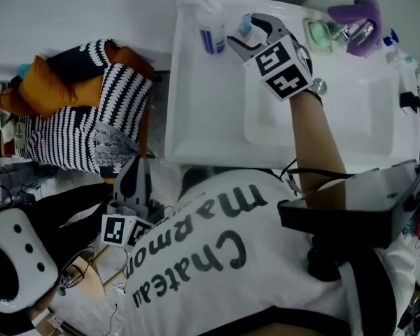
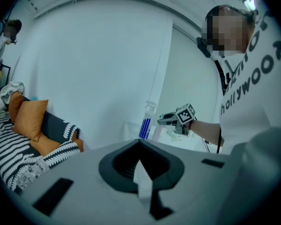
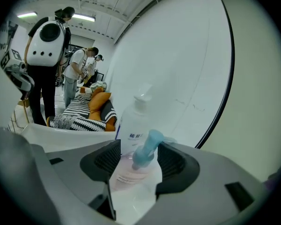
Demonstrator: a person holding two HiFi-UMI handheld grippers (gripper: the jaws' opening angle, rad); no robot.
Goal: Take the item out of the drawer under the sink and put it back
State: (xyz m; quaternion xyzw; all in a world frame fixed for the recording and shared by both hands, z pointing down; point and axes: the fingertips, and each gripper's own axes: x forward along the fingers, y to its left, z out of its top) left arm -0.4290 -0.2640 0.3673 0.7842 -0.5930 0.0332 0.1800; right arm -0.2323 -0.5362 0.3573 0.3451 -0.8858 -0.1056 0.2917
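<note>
A small clear bottle with a blue pump top stands on the white counter left of the basin. In the right gripper view this small bottle sits between the jaws, with a taller white pump bottle right behind it. My right gripper reaches over the counter, its jaws spread wide on either side of the small bottle. The tall bottle with blue stripes stands just left of it. My left gripper hangs low beside the counter, shut and empty. No drawer shows in any view.
A basin with a tap, a green soap dish and a purple object lie right of the bottles. A sofa with striped and orange cushions stands to the left. People stand in the background.
</note>
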